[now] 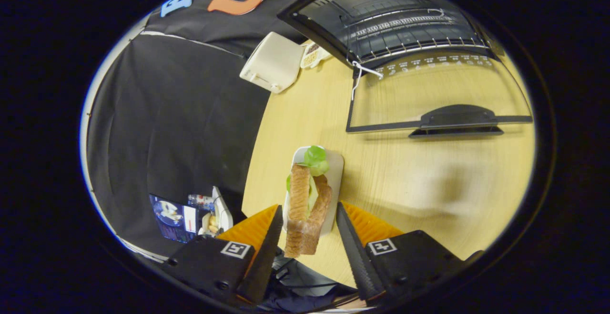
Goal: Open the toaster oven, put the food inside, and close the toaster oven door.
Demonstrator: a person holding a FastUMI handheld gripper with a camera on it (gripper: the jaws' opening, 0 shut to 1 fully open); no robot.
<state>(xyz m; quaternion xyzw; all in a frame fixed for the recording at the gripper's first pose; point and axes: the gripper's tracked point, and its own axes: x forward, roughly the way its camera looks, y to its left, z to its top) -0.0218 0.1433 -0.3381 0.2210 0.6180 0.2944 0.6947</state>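
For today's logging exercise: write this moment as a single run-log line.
oven door: open, lying flat | sandwich: between fingers, over white plate | gripper: open, not pressing | rack: bare

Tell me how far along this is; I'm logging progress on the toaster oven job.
Done: the toaster oven door lies open, rack showing. In hand: the gripper is open, its fingers on either side of the sandwich on its plate, not pressing it. Left: gripping the sandwich, putting it inside, closing the door.
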